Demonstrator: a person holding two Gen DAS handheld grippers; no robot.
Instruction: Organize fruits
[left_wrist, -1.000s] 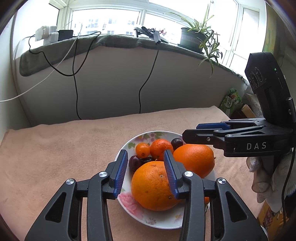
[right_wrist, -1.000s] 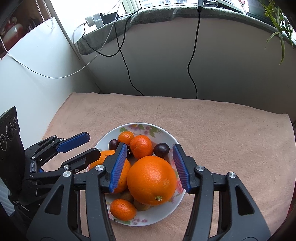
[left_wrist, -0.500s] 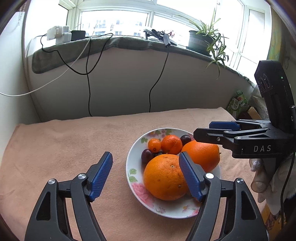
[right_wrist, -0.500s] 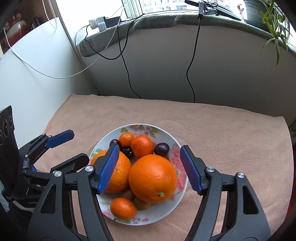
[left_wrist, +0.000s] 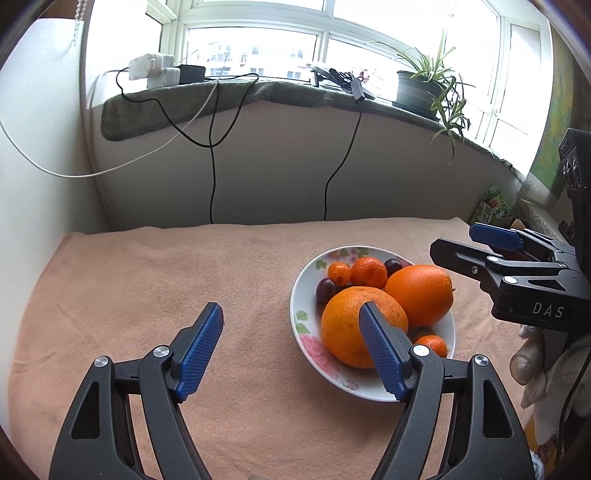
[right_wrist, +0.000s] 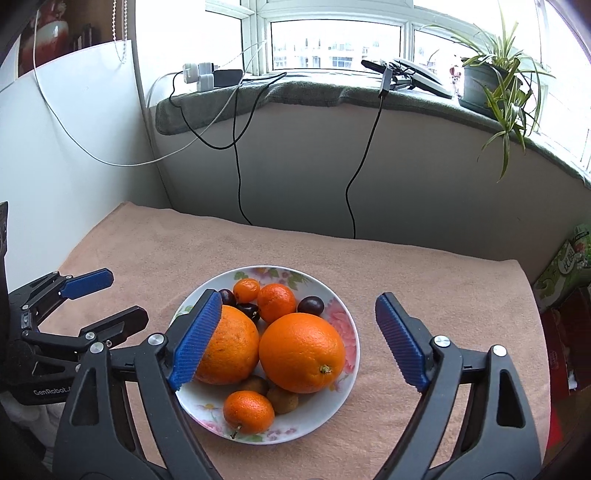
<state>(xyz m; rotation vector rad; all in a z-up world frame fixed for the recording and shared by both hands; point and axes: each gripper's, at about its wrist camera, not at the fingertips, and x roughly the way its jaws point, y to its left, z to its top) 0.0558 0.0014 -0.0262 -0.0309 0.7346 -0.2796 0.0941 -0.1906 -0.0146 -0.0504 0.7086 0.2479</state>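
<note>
A floral plate (right_wrist: 317, 410) sits on the peach cloth and holds two big oranges (right_wrist: 303, 352) (right_wrist: 225, 347). With them lie small mandarins (right_wrist: 248, 411), dark grapes (right_wrist: 310, 304) and brown kiwi-like fruit (right_wrist: 282, 398). My right gripper (right_wrist: 298, 297) hovers over the plate. Its jaws are opening wide and touch no fruit. My left gripper (left_wrist: 291, 309) is open at the plate's (left_wrist: 299, 325) left edge. Its right finger overlaps the near orange (left_wrist: 347, 328) in view, and only cloth lies between its pads. Each gripper shows in the other's view (left_wrist: 454, 240) (right_wrist: 127, 295).
The peach cloth (left_wrist: 166, 280) covers the table up to a grey wall. Cables (right_wrist: 236, 166) hang down that wall from the sill. Chargers (left_wrist: 155, 70) and a potted plant (right_wrist: 491, 77) stand on the sill. Boxes and packets (right_wrist: 561, 273) sit past the table's right edge.
Both grippers have opened off the big oranges they straddled and have drawn back and a little up. The left one has shifted left of the plate. The oranges rest on the plate.
</note>
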